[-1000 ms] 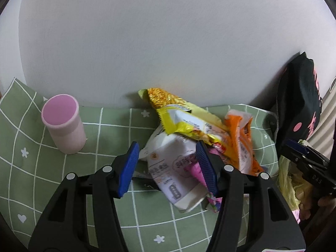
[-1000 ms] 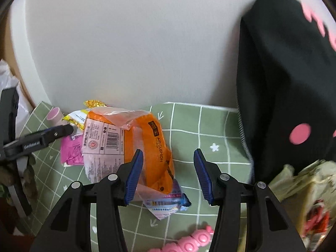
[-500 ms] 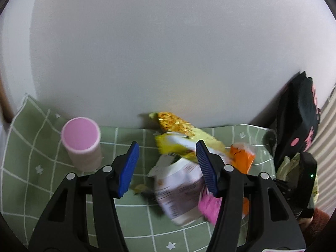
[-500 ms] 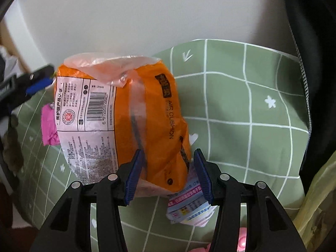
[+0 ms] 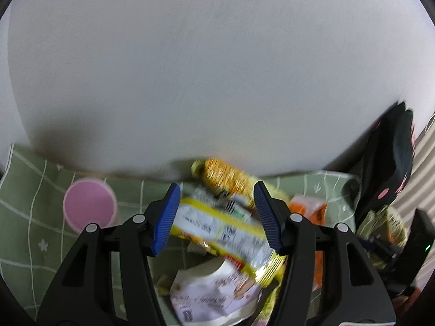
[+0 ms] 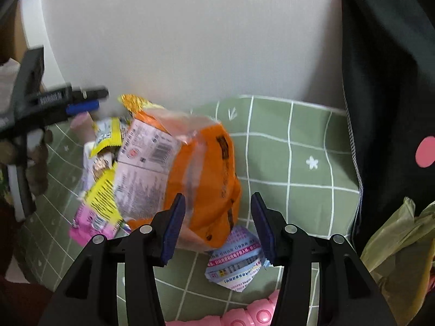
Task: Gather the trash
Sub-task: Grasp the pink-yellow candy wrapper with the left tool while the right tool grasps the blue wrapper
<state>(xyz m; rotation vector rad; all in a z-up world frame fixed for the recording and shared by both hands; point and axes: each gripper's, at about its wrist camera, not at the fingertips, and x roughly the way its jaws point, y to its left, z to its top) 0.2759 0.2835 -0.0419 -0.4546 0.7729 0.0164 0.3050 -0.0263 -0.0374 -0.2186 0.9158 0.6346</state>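
green checked cloth [image 6: 307, 168] lies bare right of the right hand-held gripper [image 6: 217, 224], up to the black bag [image 6: 386, 87]. its jaws gape around the orange packet [image 6: 209, 179]. left hand-held gripper [image 5: 216, 216] gapes over the yellow wrapper [image 5: 225, 233].

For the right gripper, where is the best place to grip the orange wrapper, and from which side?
Probably at the near lower end of the orange wrapper, coming straight forward from the camera side. That end lies between the open fingers of the right gripper and narrows to a flat crumpled edge, free of the yellow wrapper overlapping its left.
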